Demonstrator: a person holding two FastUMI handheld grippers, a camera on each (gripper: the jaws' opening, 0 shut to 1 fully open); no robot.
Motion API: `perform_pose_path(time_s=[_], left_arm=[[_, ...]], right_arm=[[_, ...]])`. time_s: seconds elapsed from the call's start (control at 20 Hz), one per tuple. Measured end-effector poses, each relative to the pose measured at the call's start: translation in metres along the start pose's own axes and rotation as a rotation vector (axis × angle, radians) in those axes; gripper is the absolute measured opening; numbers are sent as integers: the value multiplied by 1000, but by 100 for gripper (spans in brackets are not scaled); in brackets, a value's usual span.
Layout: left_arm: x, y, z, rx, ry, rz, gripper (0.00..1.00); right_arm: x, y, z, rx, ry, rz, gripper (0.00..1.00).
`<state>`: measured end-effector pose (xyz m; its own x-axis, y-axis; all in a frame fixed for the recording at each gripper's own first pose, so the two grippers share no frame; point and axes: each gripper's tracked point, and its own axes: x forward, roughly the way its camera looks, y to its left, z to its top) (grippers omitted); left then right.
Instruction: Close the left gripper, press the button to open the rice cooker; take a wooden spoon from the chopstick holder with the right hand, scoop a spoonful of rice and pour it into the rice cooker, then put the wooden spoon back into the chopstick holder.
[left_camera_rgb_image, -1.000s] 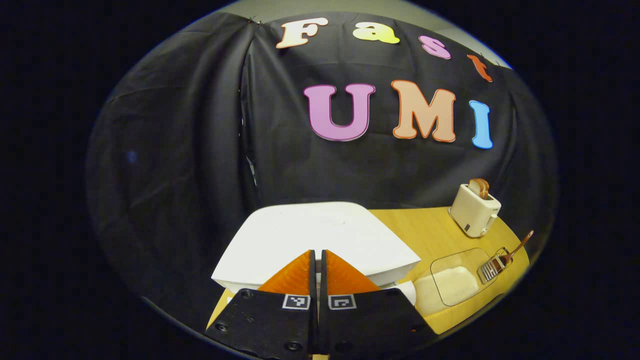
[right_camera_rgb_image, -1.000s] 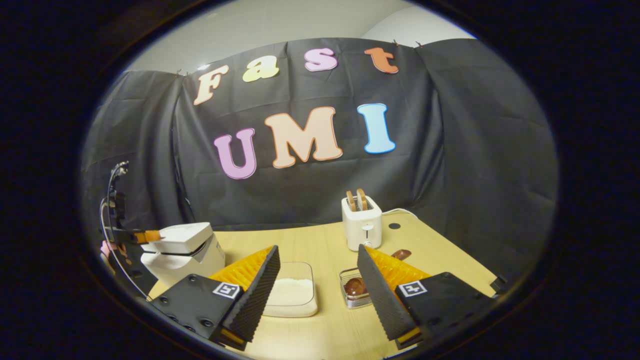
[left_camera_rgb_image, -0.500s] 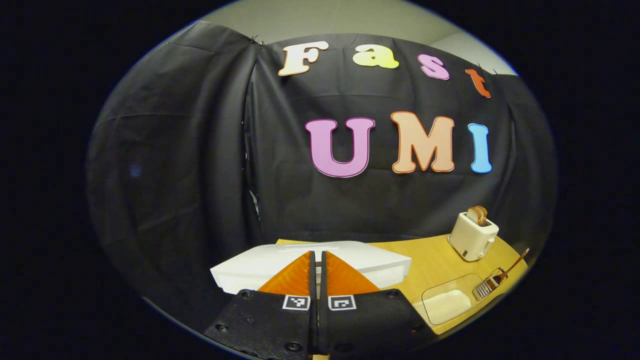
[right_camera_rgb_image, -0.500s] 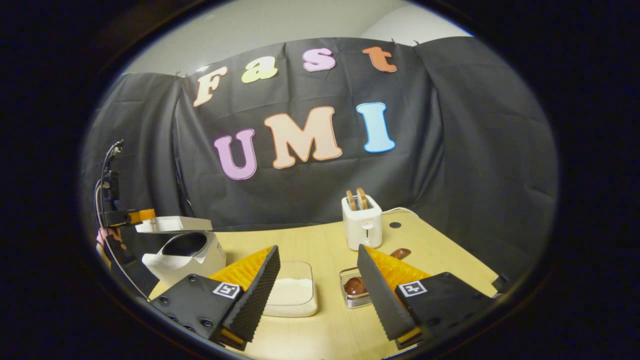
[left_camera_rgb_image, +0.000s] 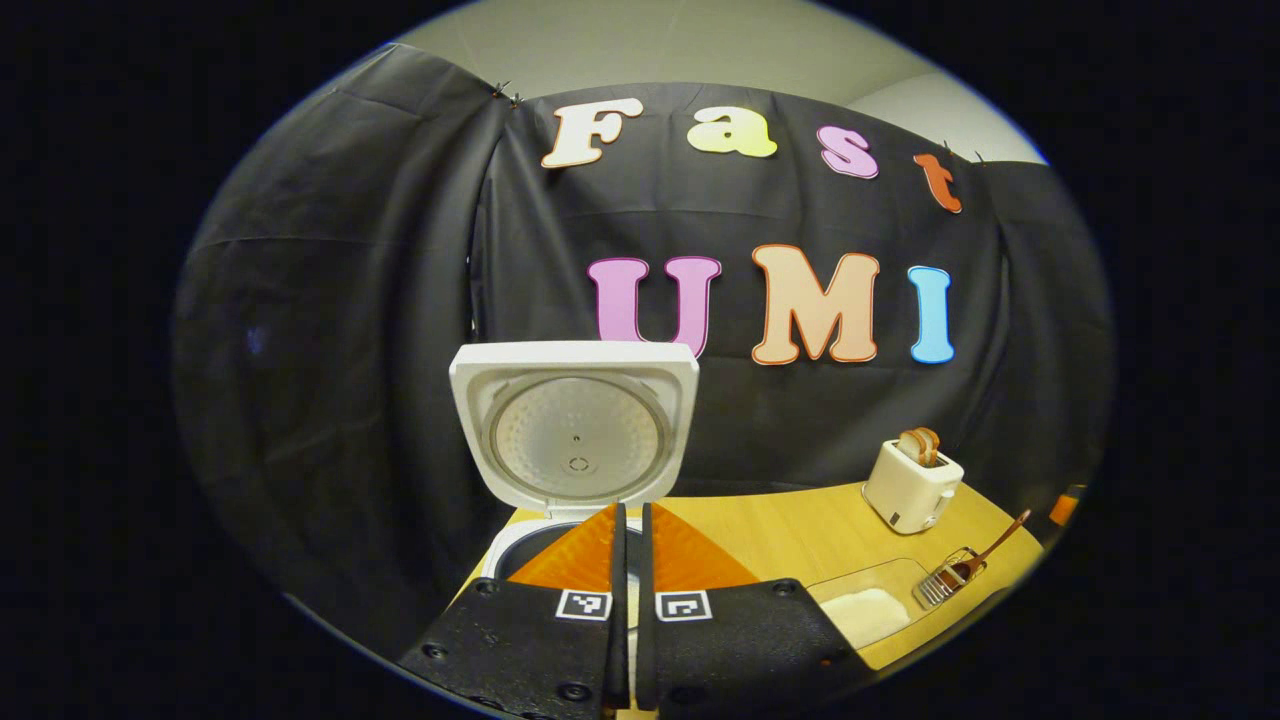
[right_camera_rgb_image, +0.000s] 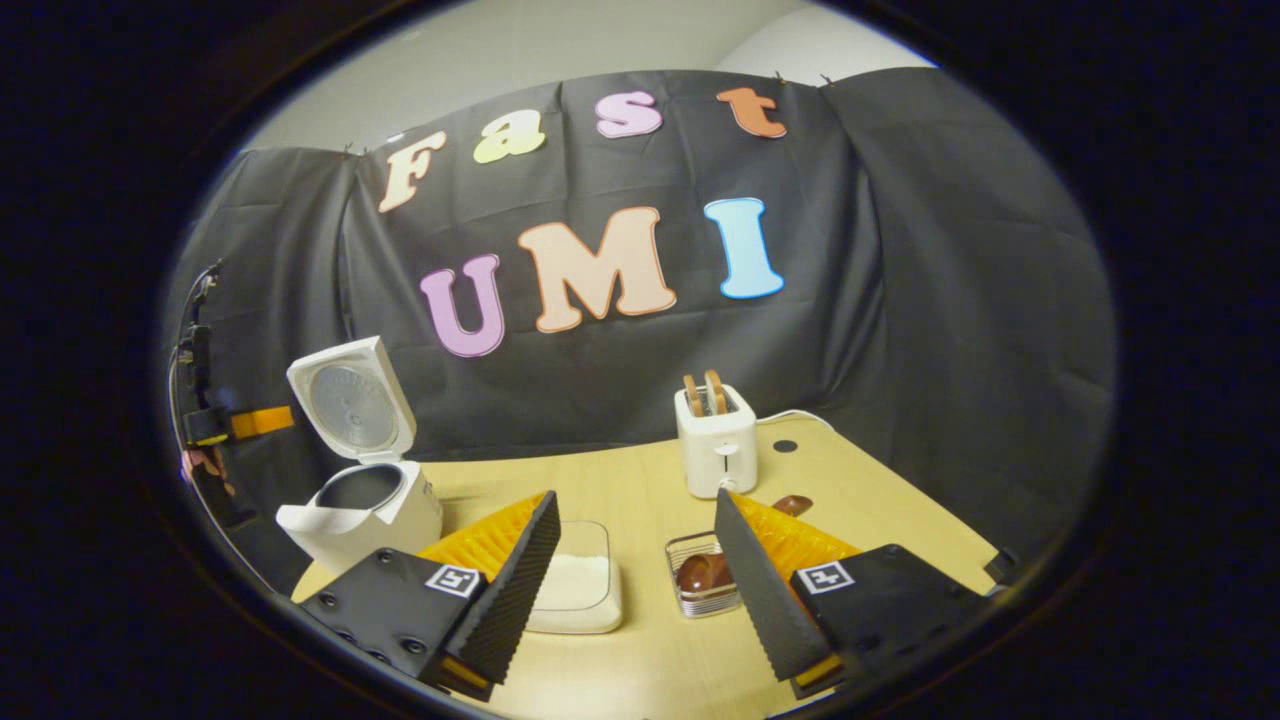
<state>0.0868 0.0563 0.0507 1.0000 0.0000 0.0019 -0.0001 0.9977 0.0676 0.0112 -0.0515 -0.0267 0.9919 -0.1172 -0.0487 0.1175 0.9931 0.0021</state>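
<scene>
Now the rice cooker (right_camera_rgb_image: 360, 500) at the tabletop's left edge stands lid-up, so with the left gripper (left_camera_rgb_image: 630, 560) pressed closed and empty, the wide-open, empty right gripper (right_camera_rgb_image: 640, 570) must likely reach the wooden spoon (right_camera_rgb_image: 712, 568) in the chopstick holder (right_camera_rgb_image: 695, 590) mid-table.

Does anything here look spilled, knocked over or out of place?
Nothing stands out. The rice cooker stands upright with its lid up, rice sits inside its clear tray, and the toaster is upright.
</scene>
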Motion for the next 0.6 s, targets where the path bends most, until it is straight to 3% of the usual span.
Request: perform_pose_path(time_s=[0.2, 0.3, 0.45, 0.6], left_arm=[[-11, -8, -8, -16, 12, -3, 7], [-17, -11, -15, -24, 27, -5, 19], [-24, -16, -20, -40, 33, -6, 85], [-30, -17, -26, -51, 41, 5, 94]], right_arm=[[11, -24, -11, -1, 17, -32, 98], [18, -36, -22, 7, 38, -48, 98], [30, -57, -40, -5, 76, -75, 98], [43, -72, -57, -29, 105, -76, 98]])
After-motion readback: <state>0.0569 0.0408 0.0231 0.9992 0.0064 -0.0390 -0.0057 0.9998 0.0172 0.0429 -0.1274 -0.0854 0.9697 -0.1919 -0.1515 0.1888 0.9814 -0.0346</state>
